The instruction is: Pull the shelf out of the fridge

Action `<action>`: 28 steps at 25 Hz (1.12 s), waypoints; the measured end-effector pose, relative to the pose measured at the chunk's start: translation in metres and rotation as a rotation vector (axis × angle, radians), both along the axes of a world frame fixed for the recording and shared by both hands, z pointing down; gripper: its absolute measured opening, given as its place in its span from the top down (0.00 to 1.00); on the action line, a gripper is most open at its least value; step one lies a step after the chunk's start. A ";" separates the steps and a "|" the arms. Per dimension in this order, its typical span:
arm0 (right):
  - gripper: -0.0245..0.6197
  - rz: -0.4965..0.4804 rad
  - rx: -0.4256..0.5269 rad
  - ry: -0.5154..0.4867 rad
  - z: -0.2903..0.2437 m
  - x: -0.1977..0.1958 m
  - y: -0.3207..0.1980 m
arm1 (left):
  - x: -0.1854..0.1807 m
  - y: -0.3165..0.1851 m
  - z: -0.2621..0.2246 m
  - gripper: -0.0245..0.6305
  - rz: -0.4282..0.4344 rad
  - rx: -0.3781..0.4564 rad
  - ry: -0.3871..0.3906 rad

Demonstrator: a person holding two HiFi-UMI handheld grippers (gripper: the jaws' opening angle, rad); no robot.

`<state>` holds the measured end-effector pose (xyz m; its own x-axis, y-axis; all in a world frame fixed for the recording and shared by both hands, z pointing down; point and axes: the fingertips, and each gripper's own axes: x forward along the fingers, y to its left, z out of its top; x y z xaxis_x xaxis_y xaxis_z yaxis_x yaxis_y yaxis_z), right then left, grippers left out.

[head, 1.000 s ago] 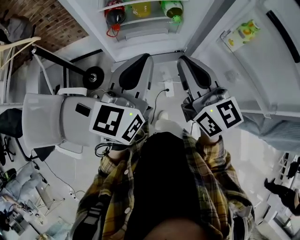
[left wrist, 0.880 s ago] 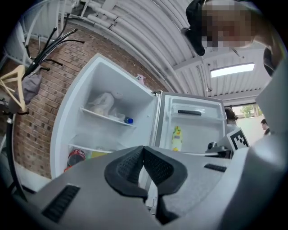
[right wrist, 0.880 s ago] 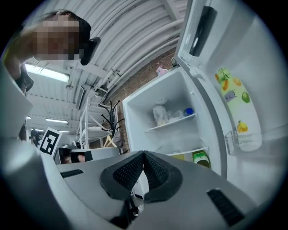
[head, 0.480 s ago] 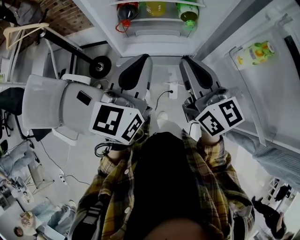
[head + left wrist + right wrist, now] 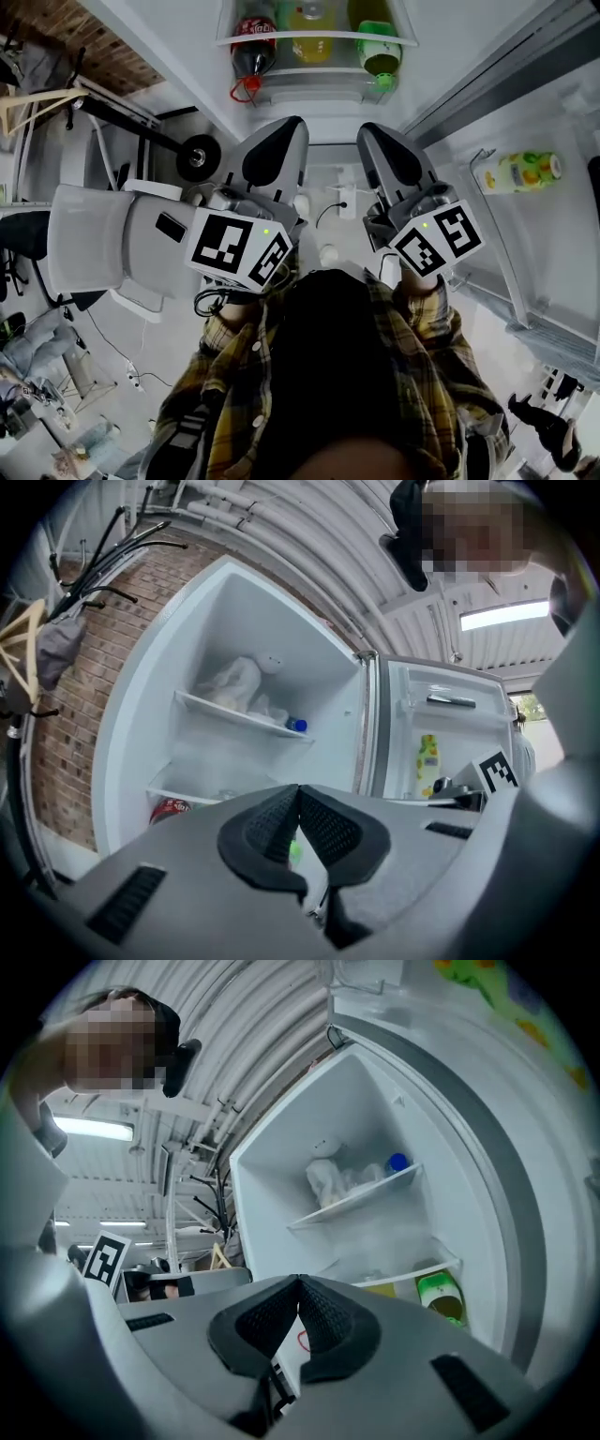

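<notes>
- Lower shelf point(image 5: 314, 38): fully seated in the open fridge point(image 5: 178, 658), carrying a red-capped cola bottle point(image 5: 251, 42), a yellow bottle point(image 5: 309, 17) and a green bottle point(image 5: 377, 49).
- Upper shelf point(image 5: 244, 716): also seated, holding plastic bags point(image 5: 230, 682). Which shelf is to be pulled cannot be told.
- Left gripper point(image 5: 291, 128): jaws pressed together on nothing, aimed at the fridge interior, well apart from either shelf.
- Right gripper point(image 5: 370, 133): likewise closed and empty, beside the left.
- Fridge door point(image 5: 562, 234): swung wide, with a juice bottle point(image 5: 516, 172) in its rack.
- Progress: only the door opening is done; reaching, gripping the shelf edge and pulling all remain.
</notes>
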<state>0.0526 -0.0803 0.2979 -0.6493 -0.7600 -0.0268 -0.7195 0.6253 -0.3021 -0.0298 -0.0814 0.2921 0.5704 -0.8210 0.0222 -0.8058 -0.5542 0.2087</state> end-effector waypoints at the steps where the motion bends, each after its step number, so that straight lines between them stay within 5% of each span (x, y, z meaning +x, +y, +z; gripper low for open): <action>1: 0.93 0.010 0.000 -0.001 0.001 -0.001 -0.010 | 0.000 -0.011 0.001 0.96 0.010 0.001 0.002; 17: 0.93 0.178 0.009 -0.027 -0.019 0.018 -0.139 | 0.007 -0.133 -0.012 0.96 0.140 -0.004 -0.017; 28: 0.93 0.140 -0.033 -0.022 -0.005 0.020 -0.157 | 0.015 -0.146 0.003 0.96 0.108 -0.048 0.006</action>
<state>0.0730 -0.2376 0.2926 -0.5366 -0.8437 -0.0132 -0.7918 0.5089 -0.3377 -0.0145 -0.2274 0.2951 0.6559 -0.7527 0.0562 -0.7405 -0.6272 0.2414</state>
